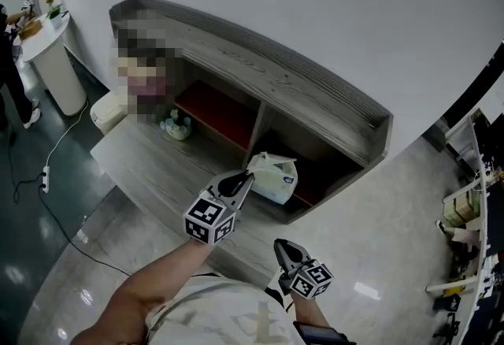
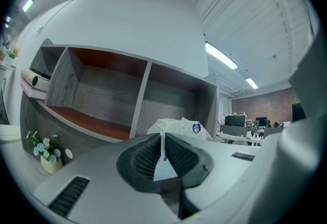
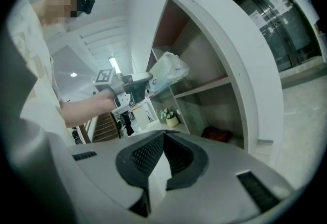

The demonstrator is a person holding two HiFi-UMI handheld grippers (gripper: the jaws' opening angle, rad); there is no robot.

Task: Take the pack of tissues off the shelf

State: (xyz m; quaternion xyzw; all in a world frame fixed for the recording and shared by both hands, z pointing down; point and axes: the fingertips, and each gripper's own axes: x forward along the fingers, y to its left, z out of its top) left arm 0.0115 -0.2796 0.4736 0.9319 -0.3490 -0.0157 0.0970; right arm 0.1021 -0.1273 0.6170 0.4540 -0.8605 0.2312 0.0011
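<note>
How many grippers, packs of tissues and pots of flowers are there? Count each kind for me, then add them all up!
Grippers: 2, the left gripper and the right gripper
Tissues: 1, the pack of tissues
Flowers: 1, the pot of flowers
Total: 4

Grey wooden shelf (image 1: 276, 76), flower pot (image 1: 177, 127) on lower ledge (image 1: 150, 166)

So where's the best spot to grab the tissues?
Grip the thin flap at the near end of the pack, coming from the open front of the shelf. The pack is soft and puffy, but that flap pinches flat, as the left tongs hold it.
</note>
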